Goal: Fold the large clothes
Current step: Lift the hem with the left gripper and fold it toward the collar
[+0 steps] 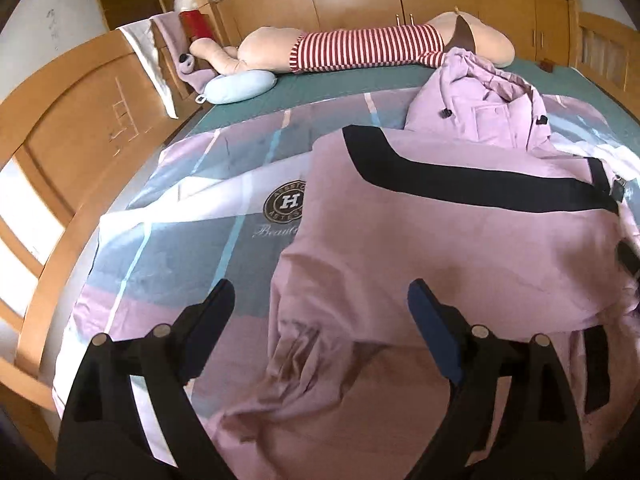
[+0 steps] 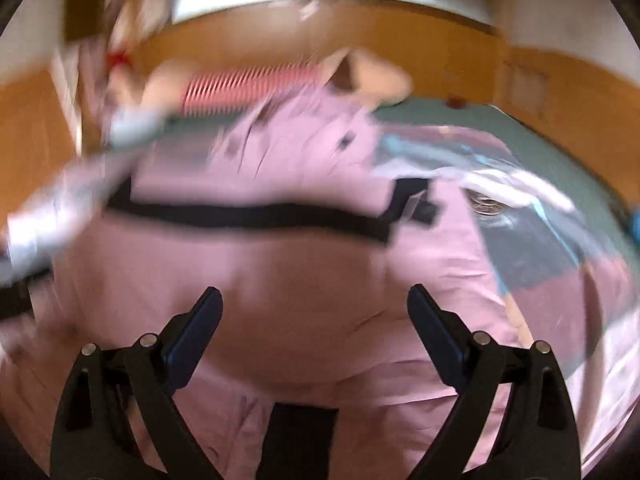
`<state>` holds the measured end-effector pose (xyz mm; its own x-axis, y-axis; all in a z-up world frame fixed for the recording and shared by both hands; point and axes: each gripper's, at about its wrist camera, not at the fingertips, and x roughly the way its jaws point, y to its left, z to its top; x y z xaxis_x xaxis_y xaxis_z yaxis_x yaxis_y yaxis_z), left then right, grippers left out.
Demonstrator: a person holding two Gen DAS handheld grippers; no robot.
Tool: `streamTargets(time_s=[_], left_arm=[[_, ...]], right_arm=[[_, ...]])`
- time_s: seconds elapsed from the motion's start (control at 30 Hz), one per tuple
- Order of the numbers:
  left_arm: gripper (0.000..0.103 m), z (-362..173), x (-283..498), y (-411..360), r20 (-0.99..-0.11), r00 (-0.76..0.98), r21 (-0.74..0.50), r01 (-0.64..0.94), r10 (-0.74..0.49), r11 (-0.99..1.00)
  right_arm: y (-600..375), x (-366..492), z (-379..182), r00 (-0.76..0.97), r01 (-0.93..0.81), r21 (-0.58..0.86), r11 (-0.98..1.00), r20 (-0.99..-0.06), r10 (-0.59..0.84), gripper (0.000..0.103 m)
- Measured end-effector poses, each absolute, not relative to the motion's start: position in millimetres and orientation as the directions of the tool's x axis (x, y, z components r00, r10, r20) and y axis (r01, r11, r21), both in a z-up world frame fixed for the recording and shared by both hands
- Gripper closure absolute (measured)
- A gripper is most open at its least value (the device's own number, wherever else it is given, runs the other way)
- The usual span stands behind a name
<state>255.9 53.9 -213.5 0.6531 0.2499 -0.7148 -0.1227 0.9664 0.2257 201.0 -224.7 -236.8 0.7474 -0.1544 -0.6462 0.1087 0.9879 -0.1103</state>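
A large pink garment [image 1: 440, 248] with a wide black band [image 1: 460, 182] lies spread on the bed, its hood end [image 1: 480, 112] bunched at the far side. My left gripper [image 1: 320, 300] hovers above the garment's near left edge, jaws wide apart and nothing between them. In the blurred right wrist view the same pink garment [image 2: 300, 272] and black band [image 2: 248, 216] fill the middle. My right gripper [image 2: 316, 308] stands open over the cloth, holding nothing.
The bed carries a patterned pink, grey and blue cover [image 1: 180, 240] on a green sheet [image 1: 320, 84]. A long plush toy in a red-striped shirt [image 1: 368, 50] and a pale blue pillow [image 1: 240, 86] lie at the far side. Wooden bed frame [image 1: 72, 128] runs along the left.
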Motion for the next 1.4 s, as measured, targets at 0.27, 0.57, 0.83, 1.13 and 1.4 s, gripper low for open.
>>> streamTargets(time_s=[0.27,0.57,0.83,1.13,1.4], left_arm=[[0.018,-280.2,299.0,87.9,-0.922,0.381,0.014,-0.151,0.071,0.988],[0.018,-262.3,287.7,57.1,-0.862,0.461,0.190,-0.088,0.209,0.978],[0.002,-250.8,282.0,28.5,-0.817,0.546,0.222,-0.001,0.187,0.975],[0.002,-280.5,285.7,24.9,-0.888,0.424,0.217,0.049,0.176,0.975],[0.002,-284.2,284.9,23.4,-0.882,0.434,0.226,0.047,0.184,0.973]], right_arm=[[-242.5,216.2,-268.3,0.623,0.180,-0.097,0.979,-0.759,-0.189,0.005],[-245.4,211.8,-272.8,0.622,0.186,-0.082,0.979,-0.761,-0.182,0.001],[-246.2,213.5,-271.4,0.623,0.186,-0.083,0.979,-0.760,-0.183,0.001],[-246.7,212.8,-271.6,0.627,0.185,-0.081,0.979,-0.758,-0.181,0.001],[-246.3,212.1,-271.9,0.628,0.185,-0.086,0.979,-0.756,-0.185,0.001]])
